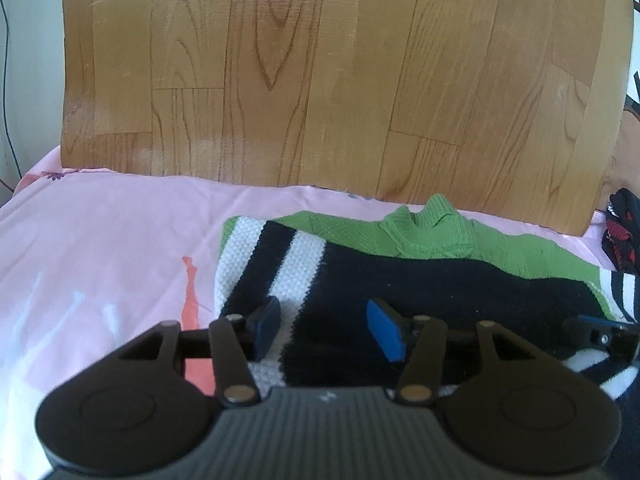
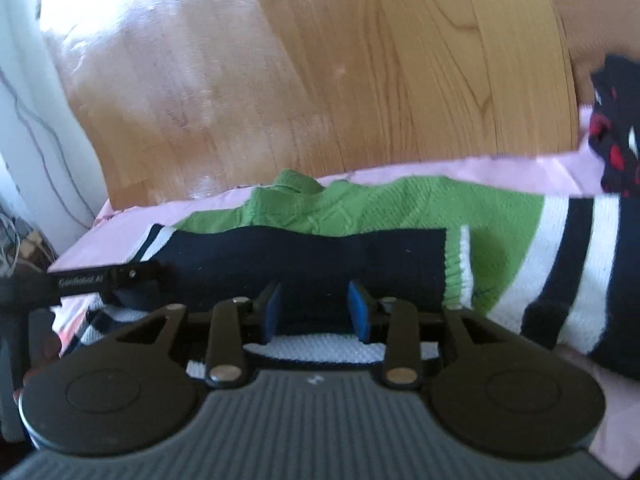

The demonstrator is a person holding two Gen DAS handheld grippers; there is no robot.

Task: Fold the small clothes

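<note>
A small knitted sweater (image 1: 400, 272), green with navy and white stripes, lies on a pink sheet (image 1: 100, 248). Its green collar (image 1: 432, 224) is at the far edge, and a navy part is folded over the middle. My left gripper (image 1: 326, 330) is open, its blue pads low over the sweater's near left part. In the right wrist view the sweater (image 2: 304, 256) fills the middle; my right gripper (image 2: 314, 310) is open over its near navy edge. Each gripper shows in the other's view: the right one (image 1: 600, 332) and the left one (image 2: 104, 278).
A wood-grain board (image 1: 320, 72) stands upright behind the sheet. A dark garment with red marks (image 2: 616, 136) lies at the far right, also in the left wrist view (image 1: 622, 236). Cables (image 2: 24, 240) hang at the left by the wall.
</note>
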